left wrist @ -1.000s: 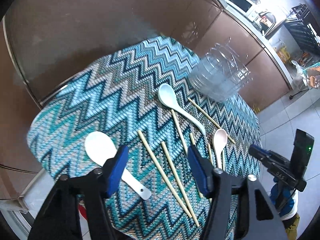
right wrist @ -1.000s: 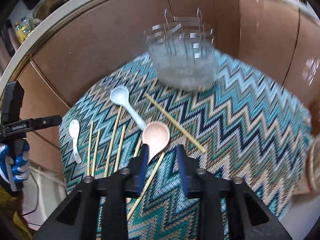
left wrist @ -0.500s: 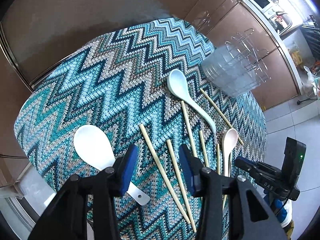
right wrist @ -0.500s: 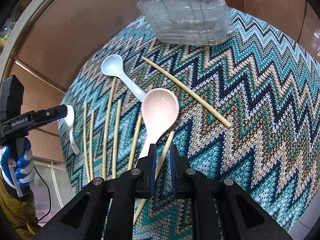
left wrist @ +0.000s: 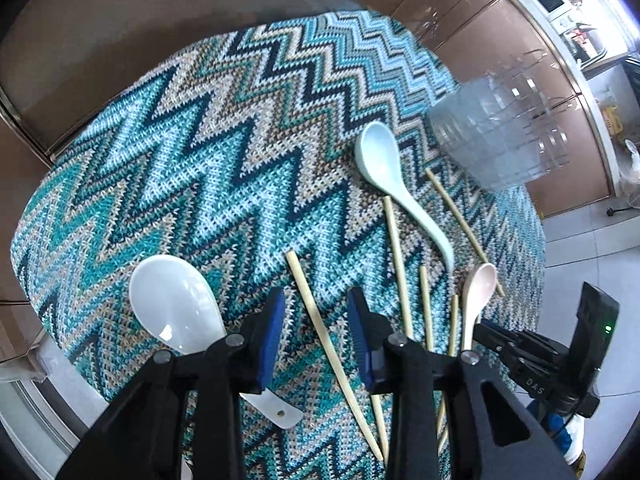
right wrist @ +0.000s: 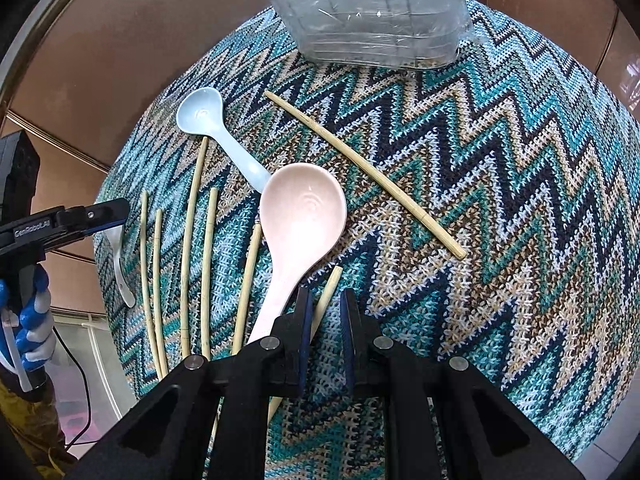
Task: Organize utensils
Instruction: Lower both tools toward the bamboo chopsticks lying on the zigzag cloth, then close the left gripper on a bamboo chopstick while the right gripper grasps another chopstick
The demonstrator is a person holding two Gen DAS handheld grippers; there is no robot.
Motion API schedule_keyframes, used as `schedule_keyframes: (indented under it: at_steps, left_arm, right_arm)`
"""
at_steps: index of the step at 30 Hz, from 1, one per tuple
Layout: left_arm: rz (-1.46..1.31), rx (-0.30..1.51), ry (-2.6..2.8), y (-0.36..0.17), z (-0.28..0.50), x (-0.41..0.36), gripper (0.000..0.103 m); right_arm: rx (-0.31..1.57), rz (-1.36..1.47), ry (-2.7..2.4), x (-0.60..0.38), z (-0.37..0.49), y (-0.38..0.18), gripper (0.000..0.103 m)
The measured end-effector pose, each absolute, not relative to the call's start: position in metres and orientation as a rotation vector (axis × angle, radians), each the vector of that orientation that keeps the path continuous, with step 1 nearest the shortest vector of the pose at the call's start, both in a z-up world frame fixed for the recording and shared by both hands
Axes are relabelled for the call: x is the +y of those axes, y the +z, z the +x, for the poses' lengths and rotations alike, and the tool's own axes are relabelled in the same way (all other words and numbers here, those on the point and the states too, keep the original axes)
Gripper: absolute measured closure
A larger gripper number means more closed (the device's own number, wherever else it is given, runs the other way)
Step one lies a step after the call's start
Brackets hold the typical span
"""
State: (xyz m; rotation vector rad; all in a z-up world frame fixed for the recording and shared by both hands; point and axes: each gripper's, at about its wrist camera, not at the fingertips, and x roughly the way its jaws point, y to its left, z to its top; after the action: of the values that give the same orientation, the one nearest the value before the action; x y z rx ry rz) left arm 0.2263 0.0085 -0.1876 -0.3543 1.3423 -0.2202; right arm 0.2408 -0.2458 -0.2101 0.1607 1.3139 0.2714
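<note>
Closing left gripper (left wrist: 316,336) fingers astride a chopstick (left wrist: 316,320), not gripping | right gripper (right wrist: 325,320) fingers clenched on another chopstick (right wrist: 326,294)

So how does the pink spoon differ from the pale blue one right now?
The pink spoon has a wider bowl than the pale blue spoon in the right wrist view. The pink spoon lies nearer the right tongs, its handle running under the left finger; the pale blue spoon lies farther off, toward the clear basket. The pink bowl hides the blue handle's end. Both lie bowl-up on the zigzag cloth.
</note>
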Motion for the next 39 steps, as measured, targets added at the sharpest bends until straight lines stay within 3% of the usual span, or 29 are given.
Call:
schedule_keyframes:
  at_steps: [10,18,27,39]
  left_arm:
    - [-0.321,1.399,-0.169,-0.204,0.245,0.003,0.08]
    - [-0.318,1.403,-0.14,-0.209,0.248,0.003,0.093]
    - [-0.373,1.382,-0.129,-0.207,0.241,0.005,0.098]
    - [-0.343,1.212,-0.221,-0.145,0.209,0.005,0.098]
  right_arm:
    - [1.366,0.1,0.261,-0.232,0.259,-0.213,0.089]
    - [1.388,0.061,0.264,-0.22,0.27,-0.22,0.089]
    - [1.378,0.089,0.283,-0.226,0.255,-0.22,0.095]
    - [1.238,0.14,0.312,-0.245,0.217,-0.18,0.098]
